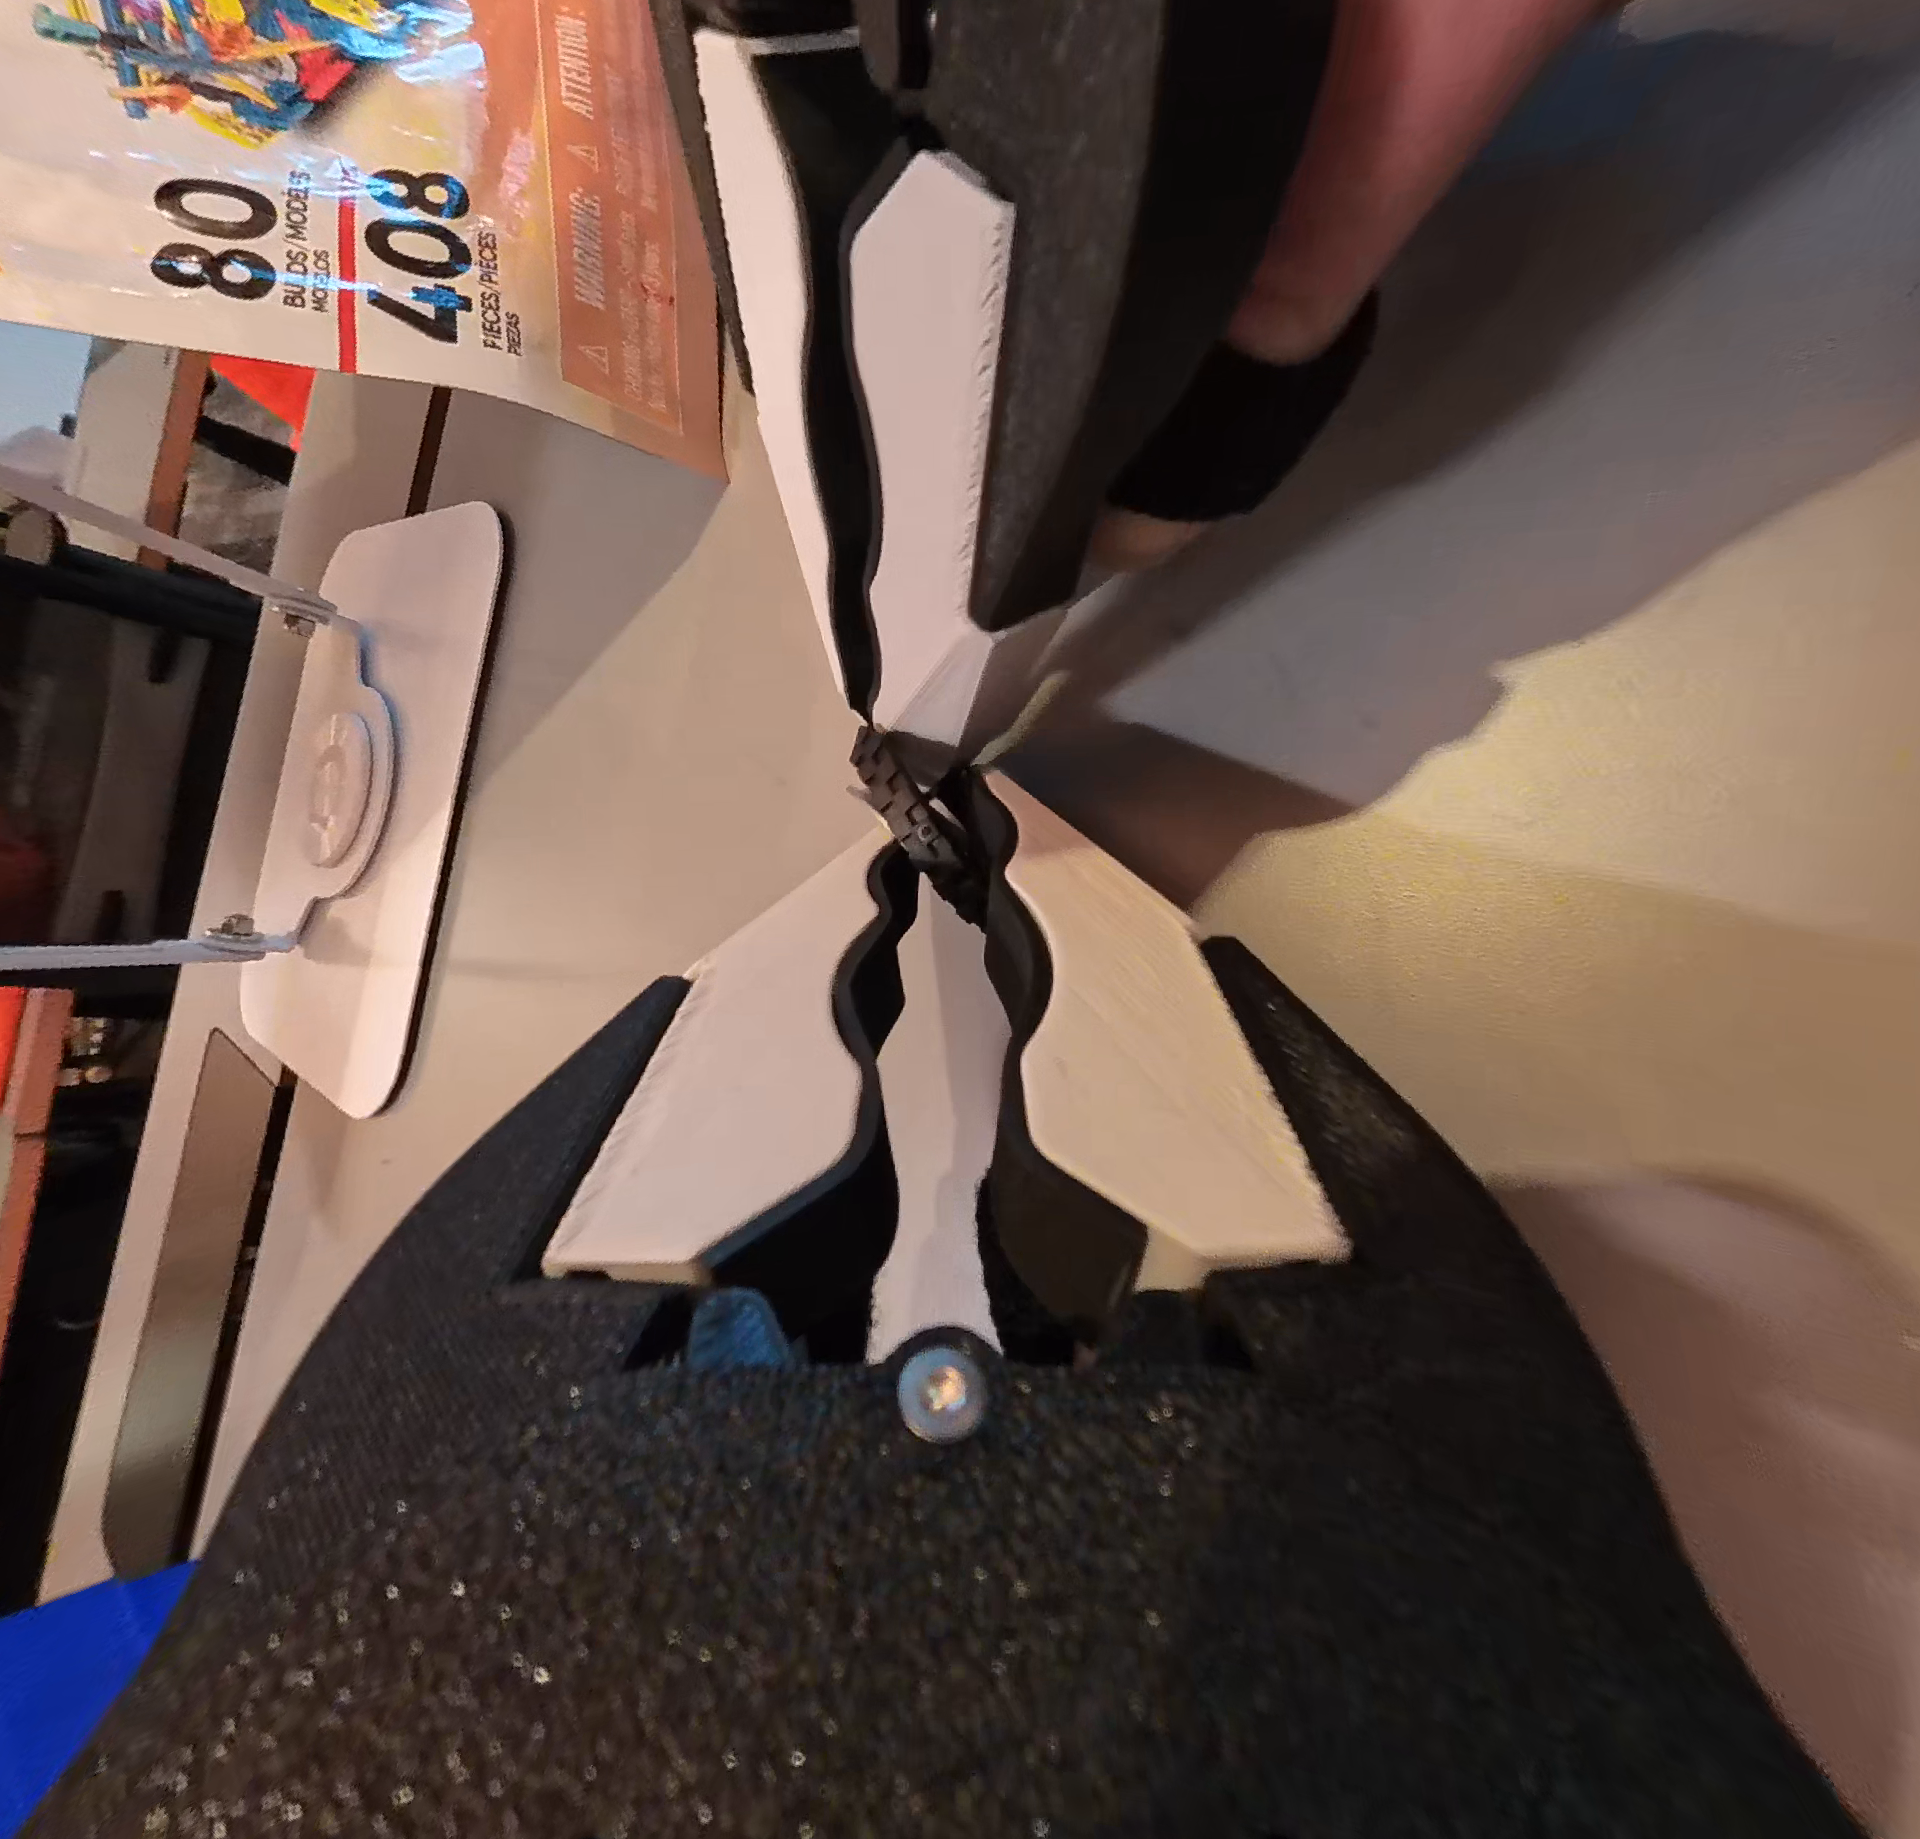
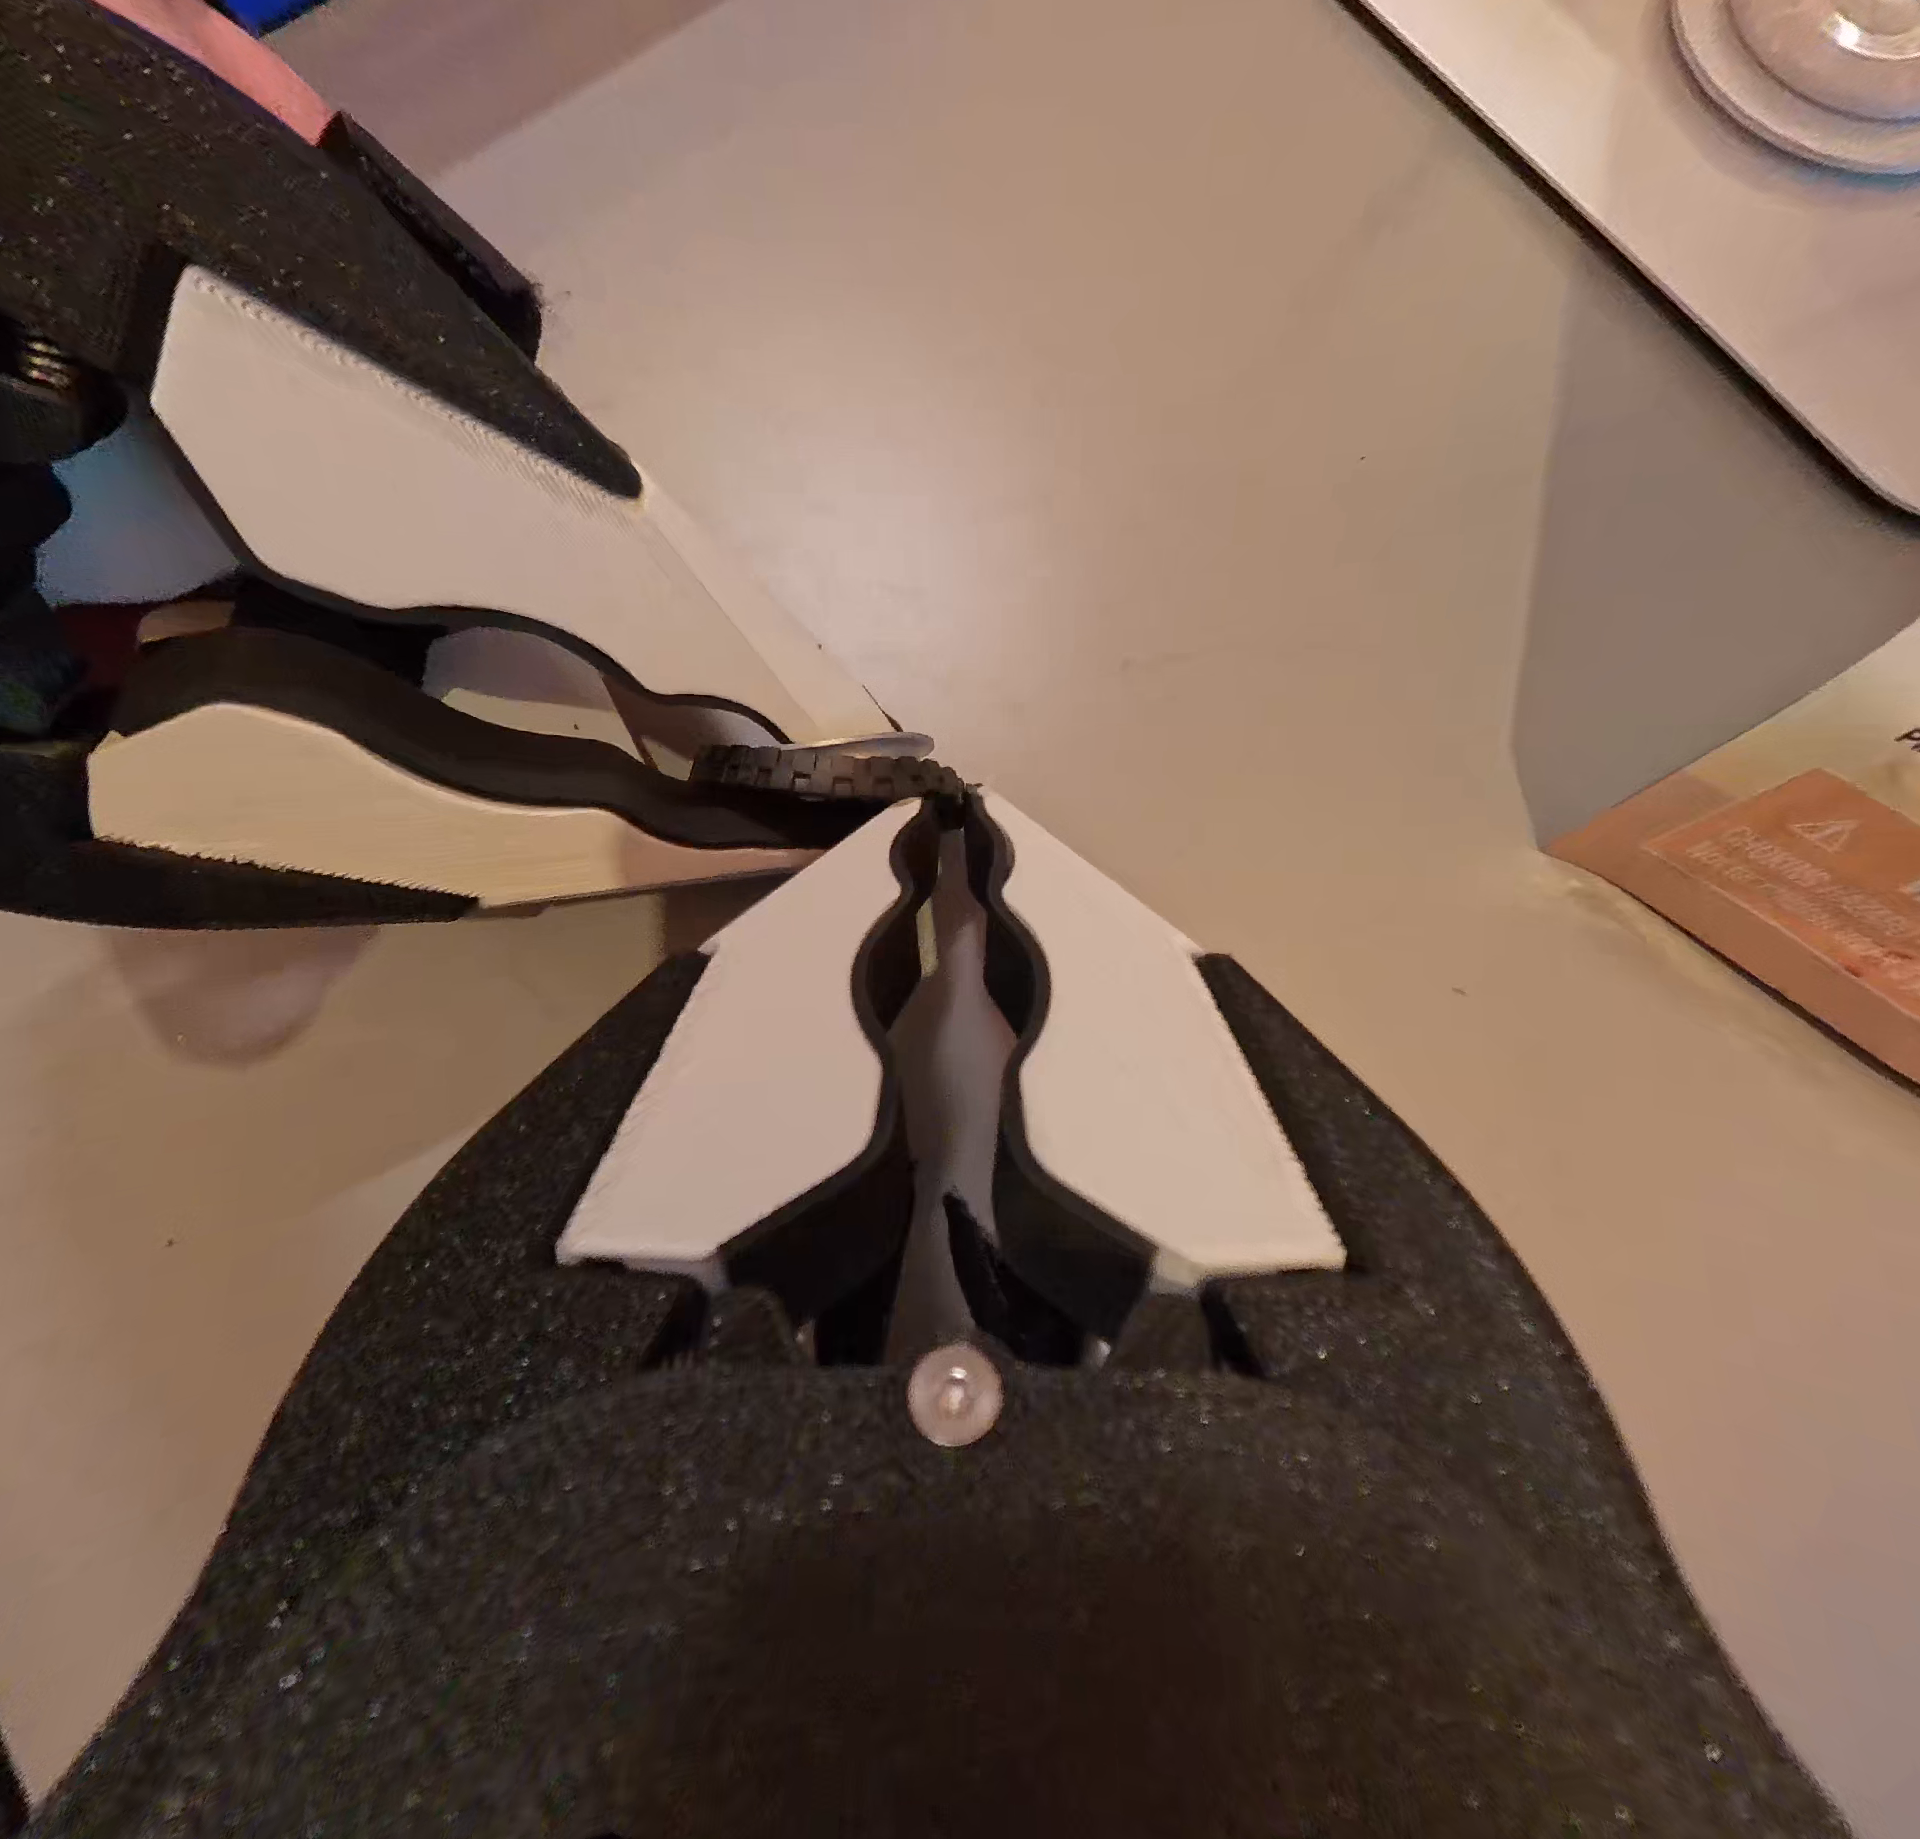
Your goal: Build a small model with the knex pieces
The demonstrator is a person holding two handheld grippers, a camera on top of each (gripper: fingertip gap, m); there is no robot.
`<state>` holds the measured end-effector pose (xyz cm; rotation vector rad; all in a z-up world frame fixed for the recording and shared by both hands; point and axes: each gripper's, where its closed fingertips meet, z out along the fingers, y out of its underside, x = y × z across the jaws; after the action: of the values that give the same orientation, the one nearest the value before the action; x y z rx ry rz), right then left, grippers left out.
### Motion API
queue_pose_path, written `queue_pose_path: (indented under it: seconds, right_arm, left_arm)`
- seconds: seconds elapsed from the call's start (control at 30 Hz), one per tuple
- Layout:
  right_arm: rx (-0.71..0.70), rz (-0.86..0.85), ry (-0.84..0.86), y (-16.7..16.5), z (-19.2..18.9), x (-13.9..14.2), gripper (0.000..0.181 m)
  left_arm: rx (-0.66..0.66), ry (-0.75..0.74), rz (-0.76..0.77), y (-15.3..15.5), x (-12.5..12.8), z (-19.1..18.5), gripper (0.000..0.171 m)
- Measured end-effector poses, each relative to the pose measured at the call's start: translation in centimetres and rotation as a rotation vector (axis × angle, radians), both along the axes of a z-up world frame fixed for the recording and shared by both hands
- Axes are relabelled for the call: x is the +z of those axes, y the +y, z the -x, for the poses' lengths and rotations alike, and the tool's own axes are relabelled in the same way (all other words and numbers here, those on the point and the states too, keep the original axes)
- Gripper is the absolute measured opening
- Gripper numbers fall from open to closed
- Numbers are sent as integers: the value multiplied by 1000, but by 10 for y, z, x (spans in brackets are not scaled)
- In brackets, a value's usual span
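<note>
Both grippers are pinching one short black toothed plastic chain strip above the pale surface: left gripper and right gripper are each clamping narrow on opposite ends, tips almost touching.

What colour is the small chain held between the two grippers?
Black; the chain shows best in the right wrist view.

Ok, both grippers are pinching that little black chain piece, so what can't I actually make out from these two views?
- Black chain piece: its ends sit inside the left gripper and right gripper tips in both views, so its full length is hidden.
- Printed box: cut off by the top edge in the left wrist view.
- White plate with a clear dome: cut off by the corner in the right wrist view.
- Hand: blurred, partly behind the gripper.
</note>
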<state>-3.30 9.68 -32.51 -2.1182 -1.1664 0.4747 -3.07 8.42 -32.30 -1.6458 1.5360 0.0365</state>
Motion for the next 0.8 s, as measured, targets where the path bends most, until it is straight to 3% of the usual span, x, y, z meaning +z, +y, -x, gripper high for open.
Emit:
queue_pose_path:
  seconds: [0.13, 0.33, 0.53, 0.8]
  right_arm:
    - [27, -11, -5, 0, 0, -1, 4]
    - [54, -22, -17, -1, 1, -1, 4]
    - [69, -46, -40, -1, 0, -1, 4]
    - [33, 39, 22, -2, -5, -3, 4]
  left_arm:
    - [-5, -38, 53, 2, -1, 1, 6]
    - [-21, -181, 305, -3, 0, 2, 20]
    - [-54, -256, 354, -1, 7, -2, 14]
    - [-112, -190, 280, 0, 7, -6, 5]
